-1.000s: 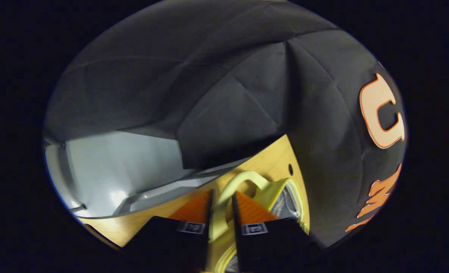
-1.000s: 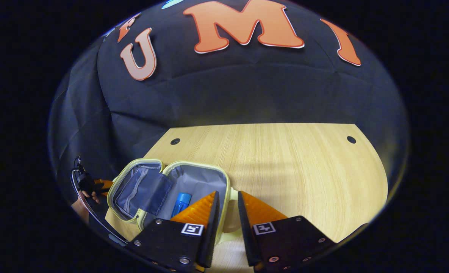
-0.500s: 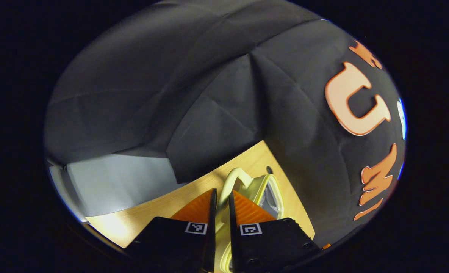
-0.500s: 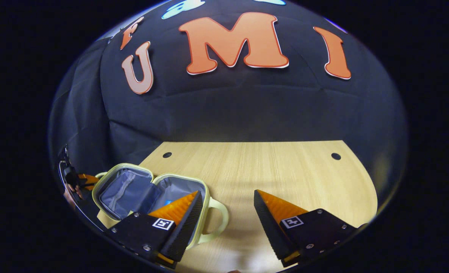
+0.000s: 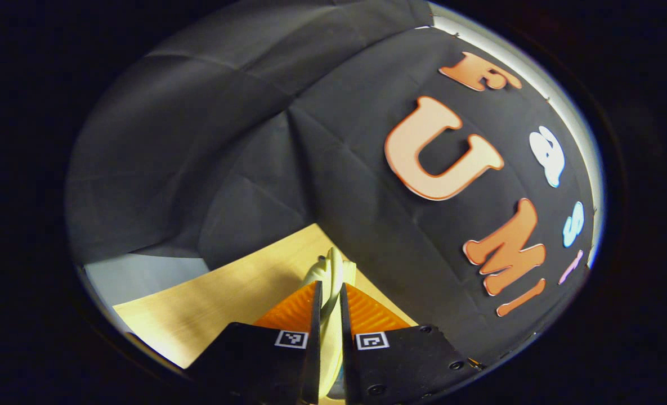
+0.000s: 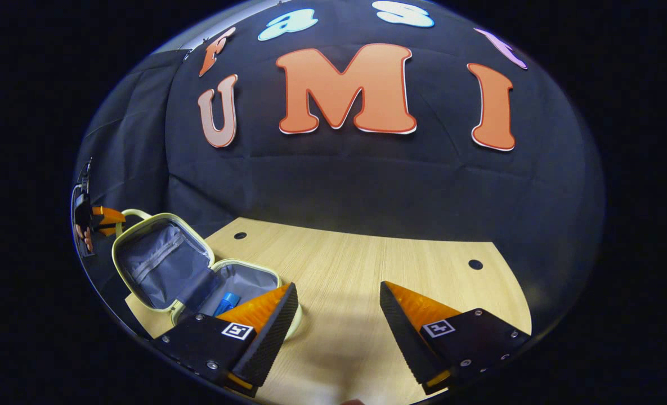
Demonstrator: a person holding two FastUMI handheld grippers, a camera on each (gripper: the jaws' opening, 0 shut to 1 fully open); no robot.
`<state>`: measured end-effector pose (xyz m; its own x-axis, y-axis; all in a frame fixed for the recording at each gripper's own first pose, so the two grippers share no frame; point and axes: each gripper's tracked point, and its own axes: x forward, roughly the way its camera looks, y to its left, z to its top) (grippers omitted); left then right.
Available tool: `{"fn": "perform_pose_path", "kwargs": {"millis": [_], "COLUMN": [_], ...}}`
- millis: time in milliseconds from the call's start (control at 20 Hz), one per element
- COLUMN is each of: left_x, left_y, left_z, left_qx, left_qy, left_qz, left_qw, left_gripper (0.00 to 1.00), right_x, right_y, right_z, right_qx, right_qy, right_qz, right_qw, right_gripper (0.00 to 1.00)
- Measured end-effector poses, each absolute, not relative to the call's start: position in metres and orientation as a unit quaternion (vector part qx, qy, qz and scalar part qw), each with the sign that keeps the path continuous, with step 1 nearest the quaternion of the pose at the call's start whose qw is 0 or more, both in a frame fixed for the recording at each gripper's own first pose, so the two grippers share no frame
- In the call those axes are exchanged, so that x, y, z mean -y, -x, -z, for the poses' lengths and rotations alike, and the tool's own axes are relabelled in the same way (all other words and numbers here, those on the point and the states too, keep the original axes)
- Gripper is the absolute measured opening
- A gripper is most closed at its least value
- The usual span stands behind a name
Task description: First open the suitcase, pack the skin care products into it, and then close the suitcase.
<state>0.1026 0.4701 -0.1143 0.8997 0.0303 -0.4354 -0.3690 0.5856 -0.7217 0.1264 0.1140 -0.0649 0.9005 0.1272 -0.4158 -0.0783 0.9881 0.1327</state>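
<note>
A small pale-yellow suitcase [image 6: 142, 225] with grey lining stands open at the left of the wooden table [image 6: 356, 270] in the right gripper view. Its lid [image 6: 161, 261] is raised at an angle. A blue skin care tube [image 6: 227, 301] lies inside the base. In the left gripper view my left gripper [image 5: 328, 304] is shut on the lid's yellow handle [image 5: 330, 270]. That same gripper [image 6: 103, 219] shows far left in the right gripper view, held by a hand [image 6: 85, 239]. My right gripper [image 6: 339, 298] hangs open over the table beside the case, holding nothing.
Two small holes [image 6: 475, 264] mark the table's far side. Bare tabletop stretches to the right of the suitcase. A light grey floor [image 5: 142, 275] shows past the table's edge in the left gripper view.
My right gripper let go of the base handle, opened wide and drew back. My left gripper, still clamped on the lid handle, lifted and swung the lid up.
</note>
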Motion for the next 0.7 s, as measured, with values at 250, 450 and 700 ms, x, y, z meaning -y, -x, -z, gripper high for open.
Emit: {"fn": "perform_pose_path", "kwargs": {"millis": [250,450,700], "left_x": [-0.402,-0.340,-0.254], "left_y": [-0.118,-0.128,-0.140], "left_z": [0.064,0.041,0.030], "left_qx": [-0.181,-0.180,-0.187], "left_qy": [0.425,0.415,0.407], "left_qz": [-0.056,-0.014,0.042], "left_qw": [0.885,0.892,0.893], "left_gripper": [0.17,0.17,0.17], "right_x": [-0.083,-0.062,-0.045], "right_y": [-0.120,-0.114,-0.102], "right_z": [0.066,0.067,0.079], "right_qx": [-0.205,-0.196,-0.200], "right_qy": [-0.045,-0.049,-0.062], "right_qz": [-0.053,-0.055,-0.062], "right_qw": [0.976,0.978,0.976], "right_gripper": [0.94,0.94,0.94]}}
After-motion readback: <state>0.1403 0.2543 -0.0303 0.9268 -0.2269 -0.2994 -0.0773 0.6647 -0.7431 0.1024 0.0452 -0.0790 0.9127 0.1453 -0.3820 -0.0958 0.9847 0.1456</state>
